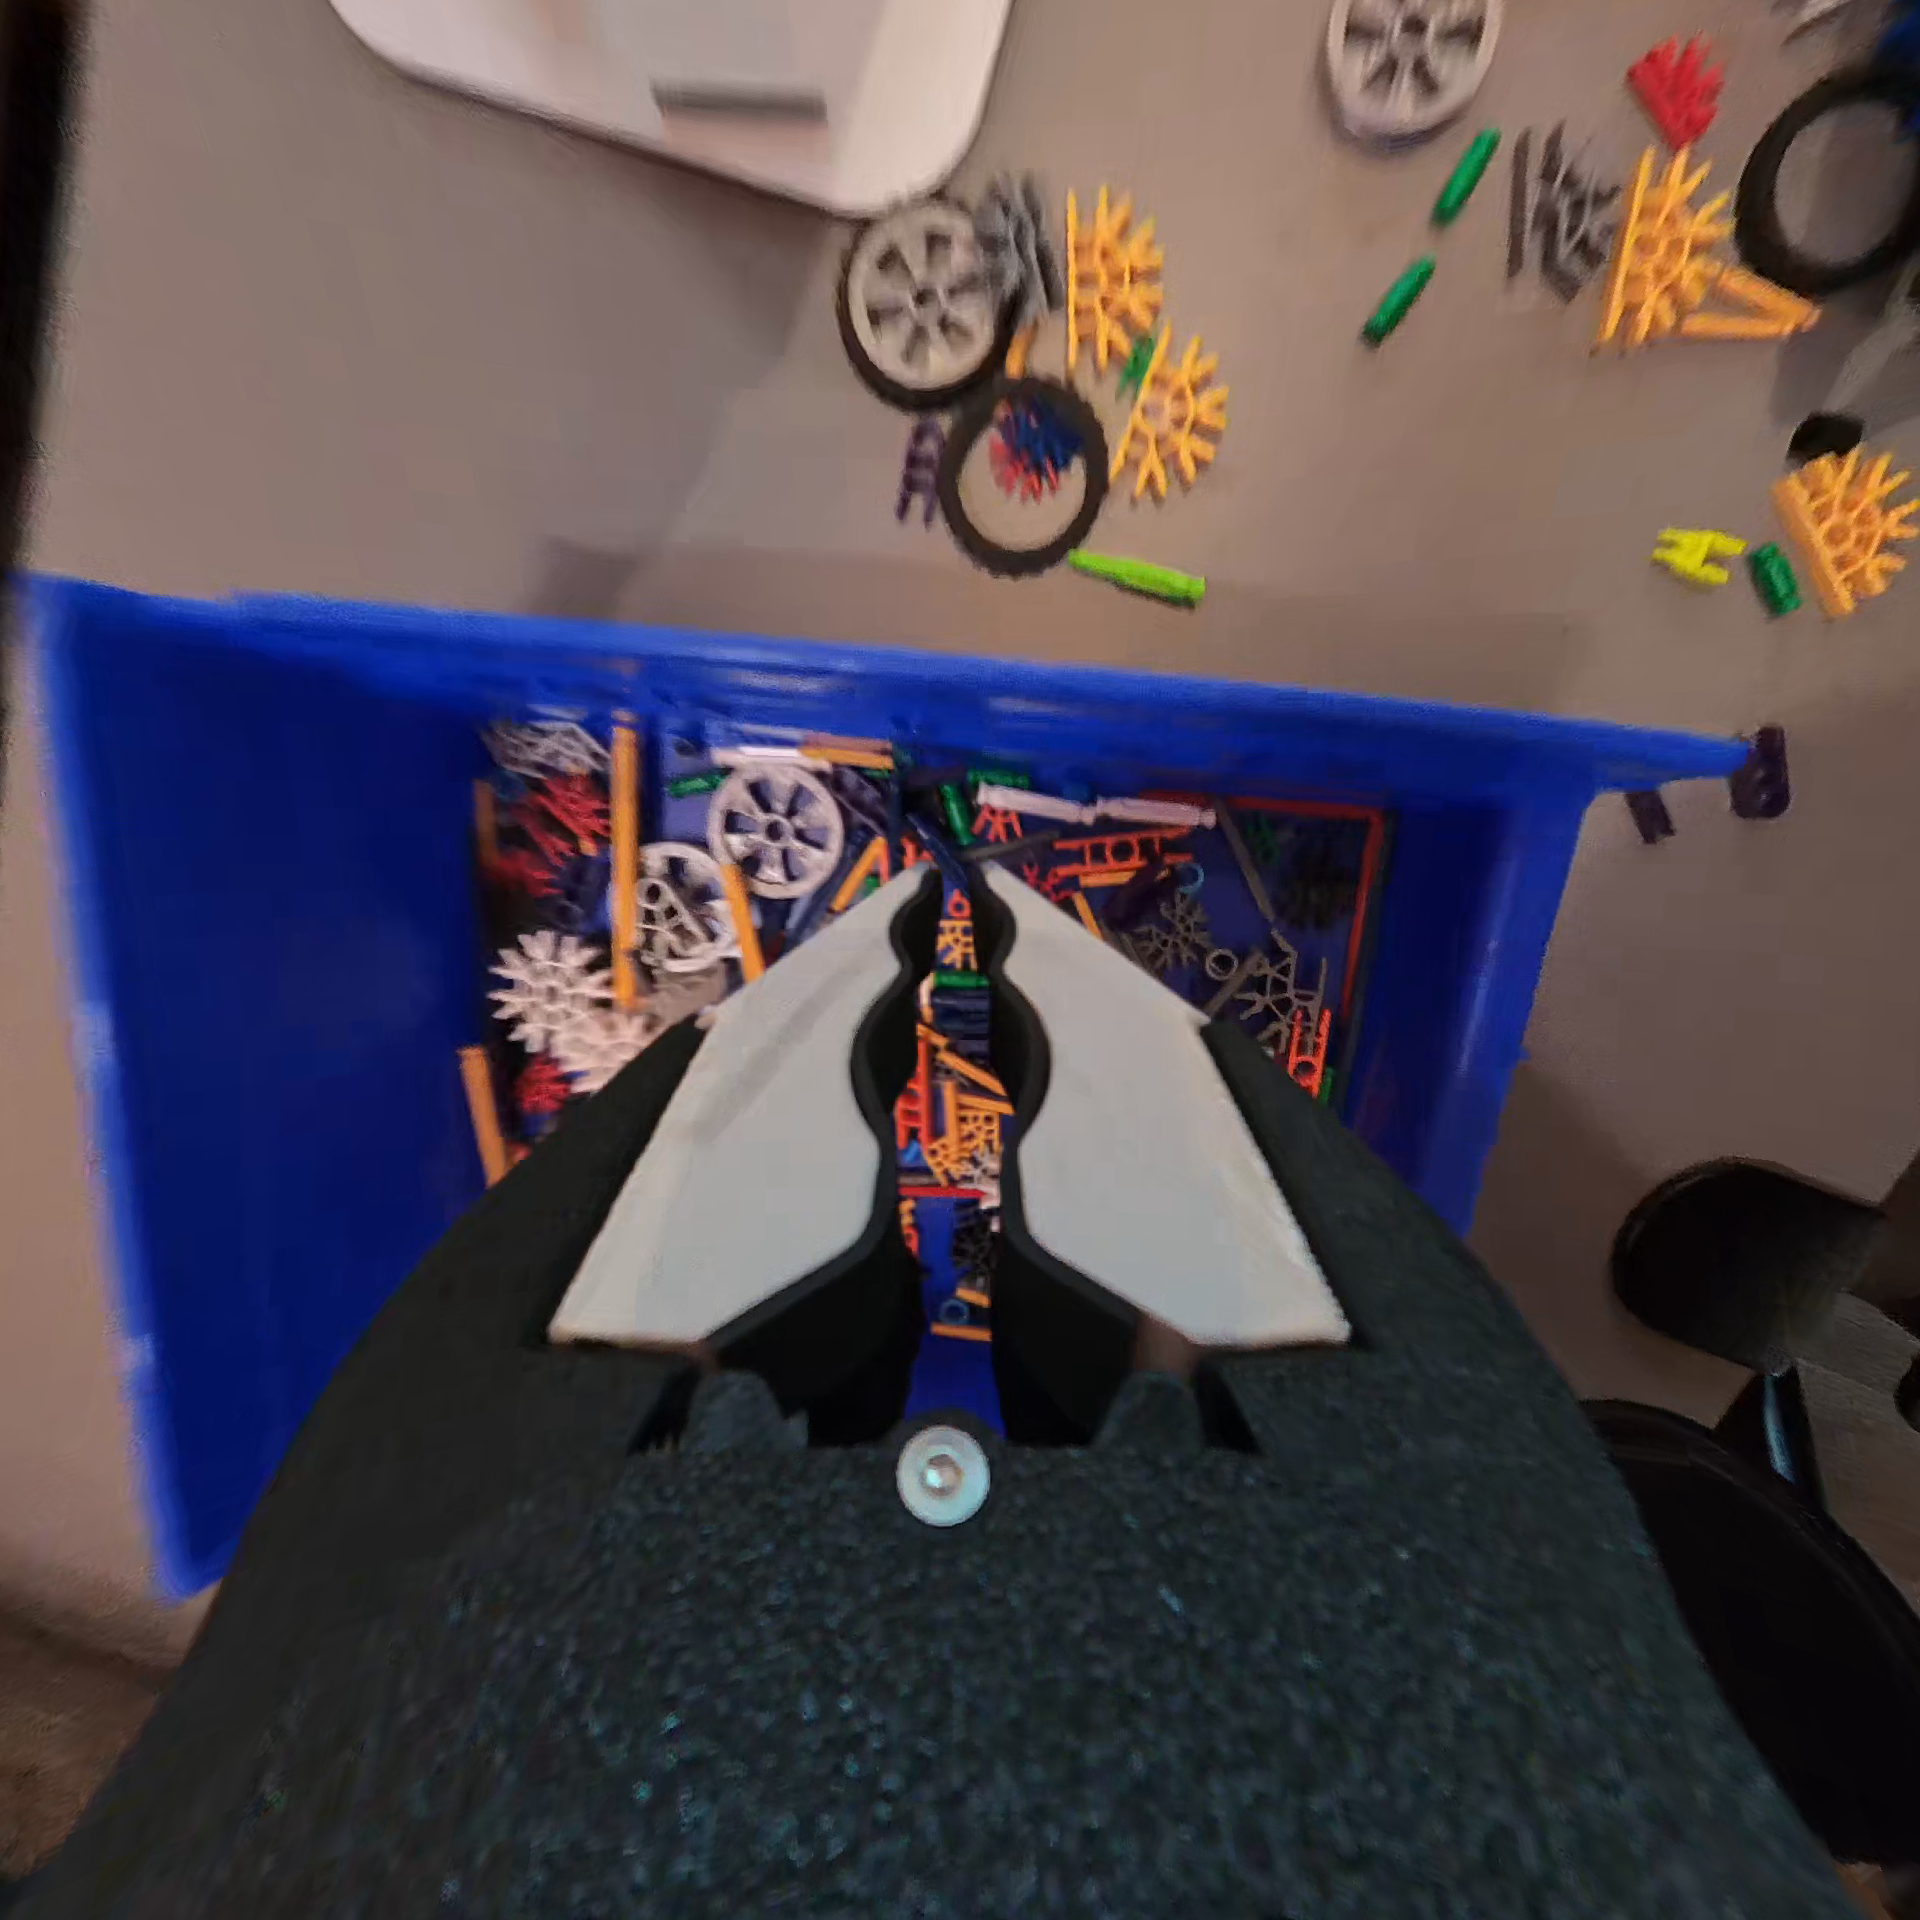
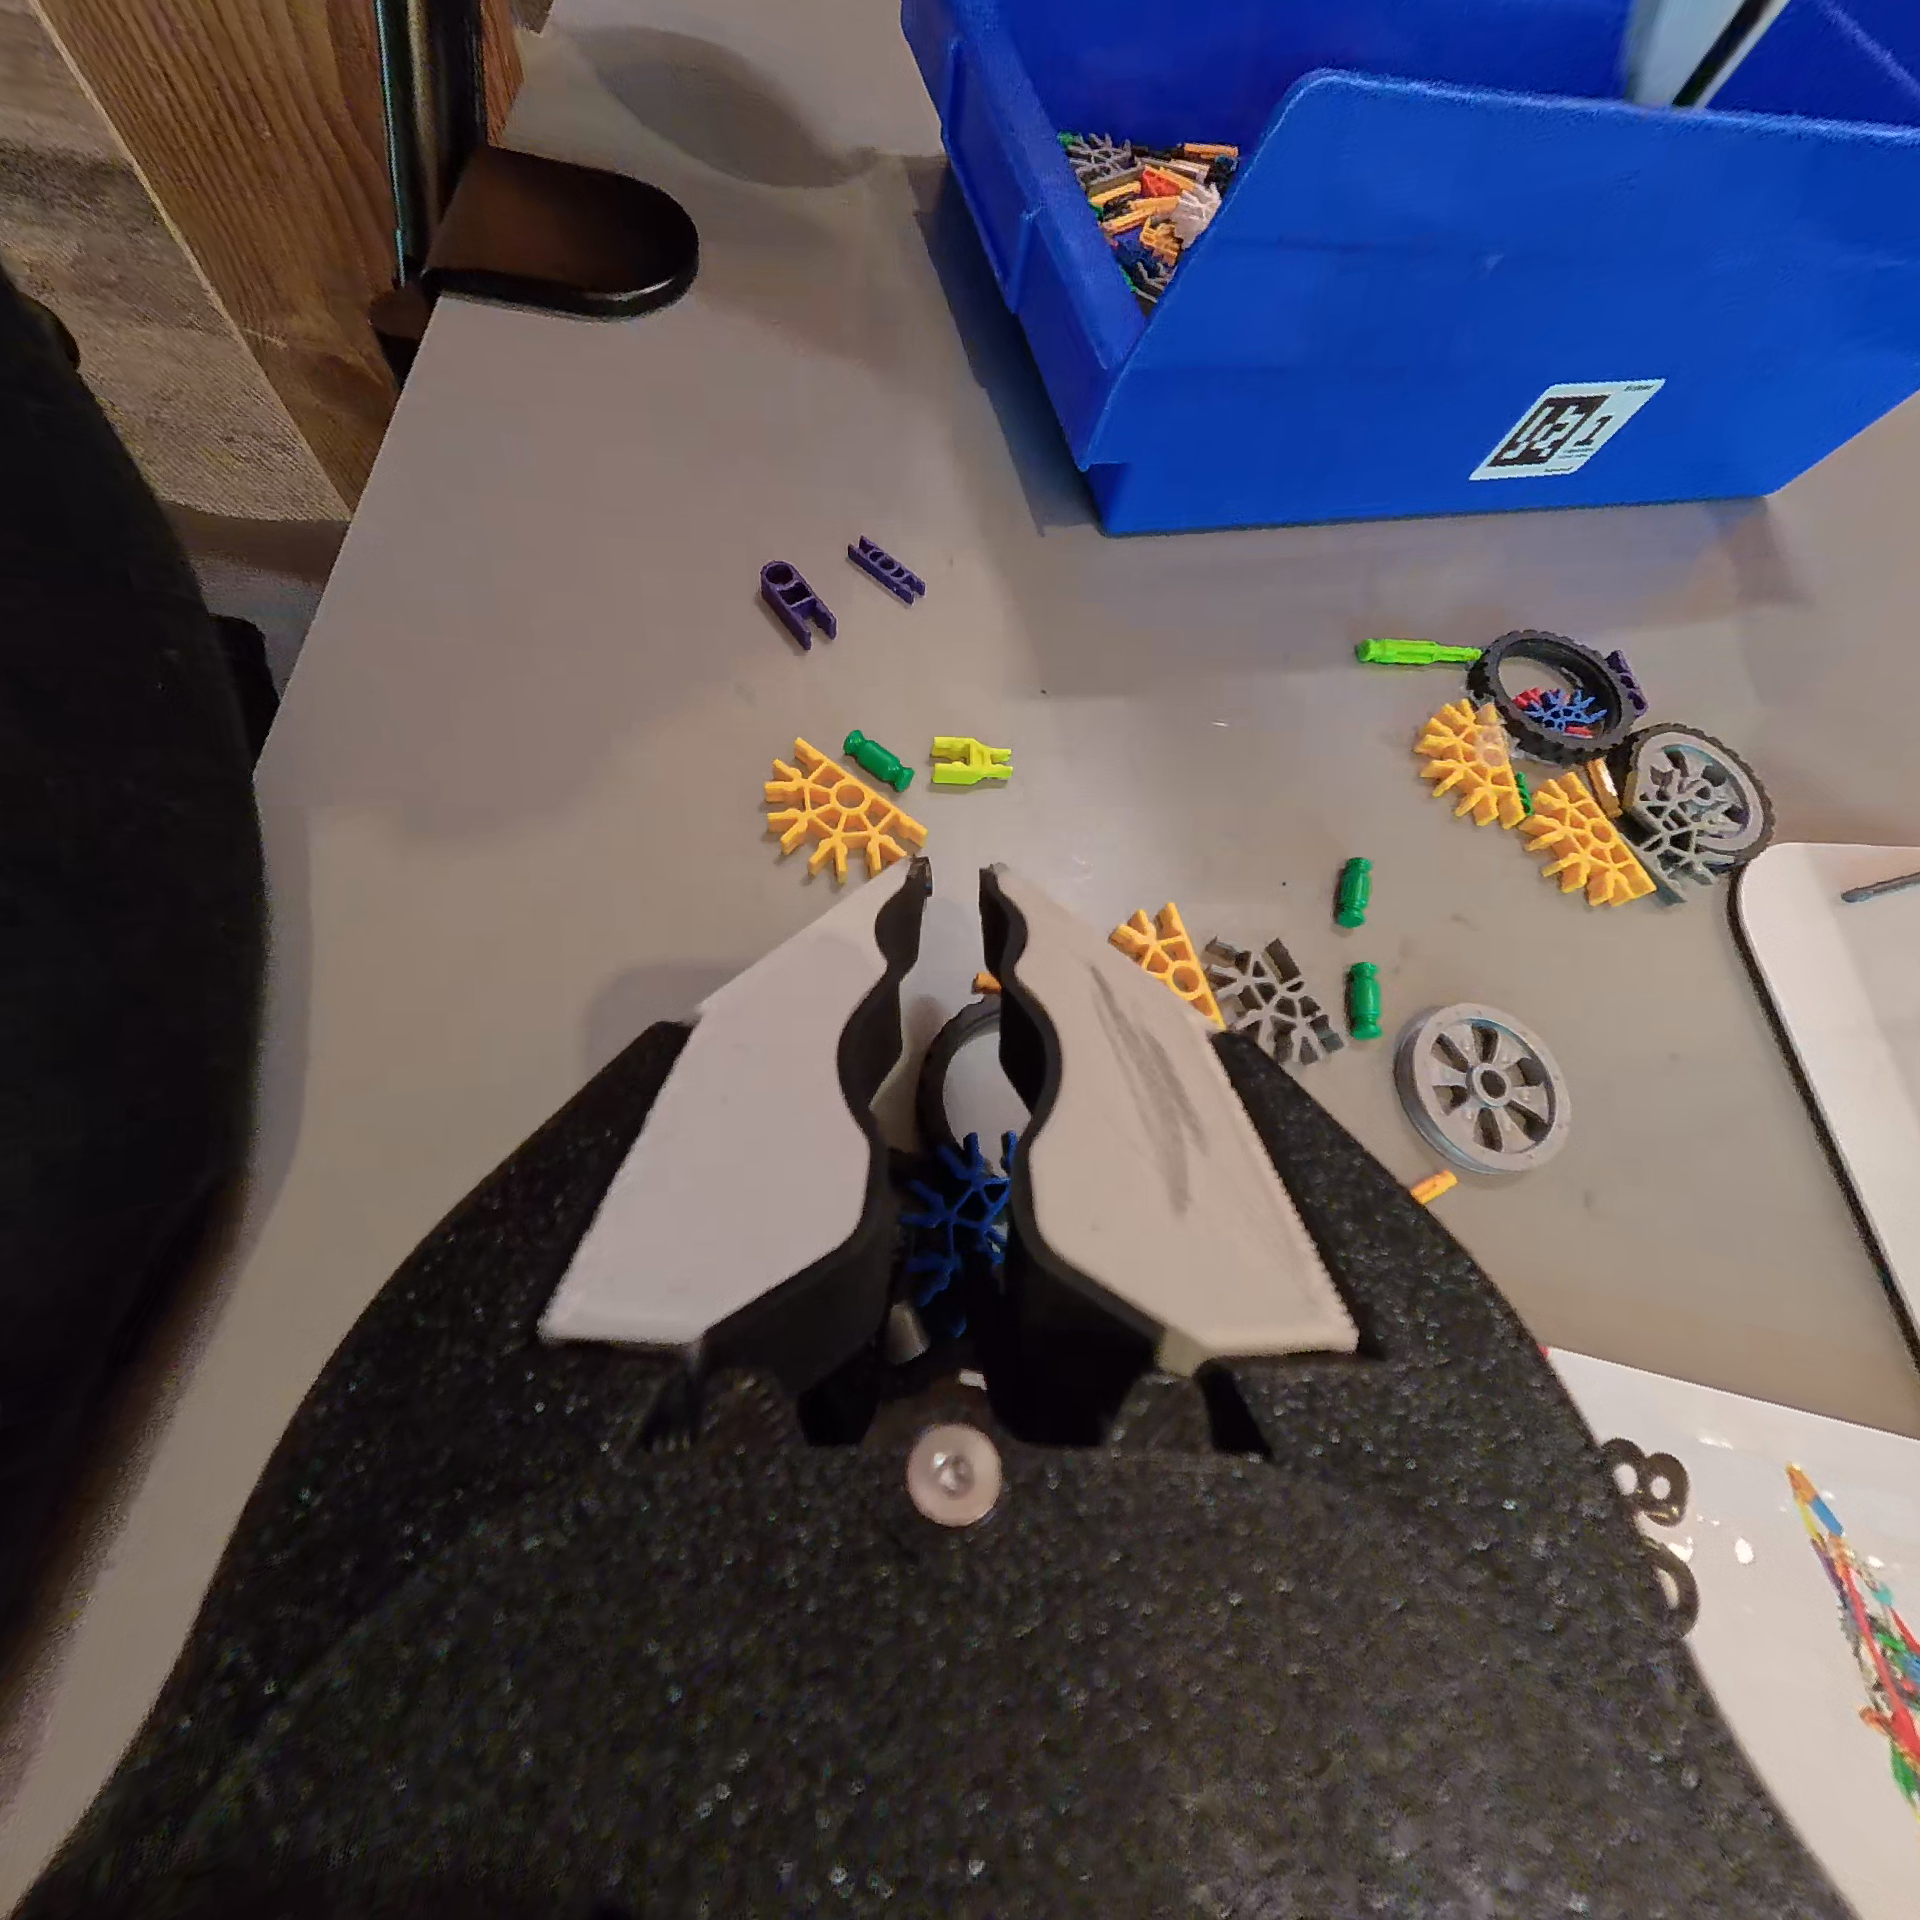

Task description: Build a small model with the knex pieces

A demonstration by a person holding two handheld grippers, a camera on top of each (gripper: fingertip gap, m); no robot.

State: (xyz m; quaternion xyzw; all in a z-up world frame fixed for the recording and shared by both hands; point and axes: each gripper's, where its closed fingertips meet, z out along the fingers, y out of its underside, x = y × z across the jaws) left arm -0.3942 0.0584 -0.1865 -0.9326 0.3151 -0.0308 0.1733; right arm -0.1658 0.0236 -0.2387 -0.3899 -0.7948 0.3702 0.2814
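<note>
My left gripper (image 1: 956, 883) hovers over an open blue bin (image 1: 935, 675) full of small plastic construction pieces and wheels. Its jaws stand almost together with nothing between them. My right gripper (image 2: 956, 883) is above the grey table, its jaws also almost together and empty. Through its gap I see a black tyre (image 2: 935, 1049) and a blue snowflake connector (image 2: 956, 1210) lying below. A yellow fan connector (image 2: 836, 816), a green rod (image 2: 878, 761) and a lime clip (image 2: 969, 762) lie just beyond its tips. The bin also shows in the right wrist view (image 2: 1455, 312).
Loose pieces lie scattered on the table: two purple clips (image 2: 795, 603), a grey wheel (image 2: 1481, 1086), and a heap of yellow connectors, a tyre and a wheel (image 2: 1590, 758). A white tray (image 2: 1849, 987) sits at the right. A black stand base (image 2: 561, 239) is at the back left. My right gripper is the nearer one to the yellow fan connector (image 2: 836, 816): about 4 cm, against 25 cm. Look for it in the left wrist view (image 1: 1869, 505) too. The green rod (image 2: 878, 761) sits 5 cm or so from the ends of my right fingers. My left wrist view (image 1: 1790, 563) looks at it from another angle.
</note>
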